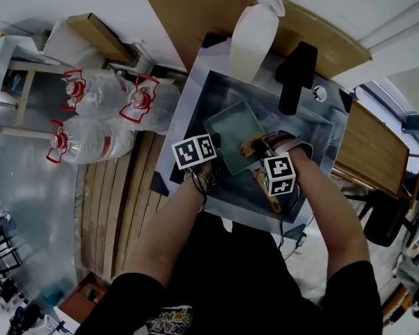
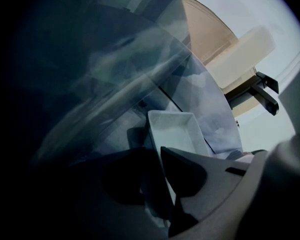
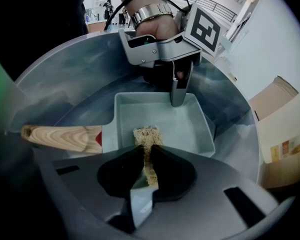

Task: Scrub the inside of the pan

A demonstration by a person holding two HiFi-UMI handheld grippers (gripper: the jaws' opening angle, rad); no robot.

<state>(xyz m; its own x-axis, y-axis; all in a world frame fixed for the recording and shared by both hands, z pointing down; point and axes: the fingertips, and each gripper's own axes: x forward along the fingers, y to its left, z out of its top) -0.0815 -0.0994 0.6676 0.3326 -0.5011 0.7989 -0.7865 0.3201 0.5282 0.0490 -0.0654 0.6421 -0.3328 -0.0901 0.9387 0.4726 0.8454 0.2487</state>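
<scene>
A pale teal rectangular pan (image 1: 232, 132) with a wooden handle (image 3: 60, 136) lies in the steel sink (image 1: 314, 128). My left gripper (image 1: 213, 145) is shut on the pan's far-left wall, one finger (image 3: 179, 91) inside the pan and the other outside. In the left gripper view the pan (image 2: 175, 126) runs away from the left gripper (image 2: 160, 151), its wall between the jaws. My right gripper (image 3: 146, 149) points steeply down over the handle end, shut on a tan sponge (image 3: 147, 134). The sponge (image 1: 250, 147) rests on the pan floor.
A black faucet (image 1: 297, 75) reaches over the sink's far side, with a white plastic jug (image 1: 253, 40) beside it on a wooden board. Large water bottles (image 1: 91, 93) lie on the floor to the left. A wooden table (image 1: 370, 152) stands to the right.
</scene>
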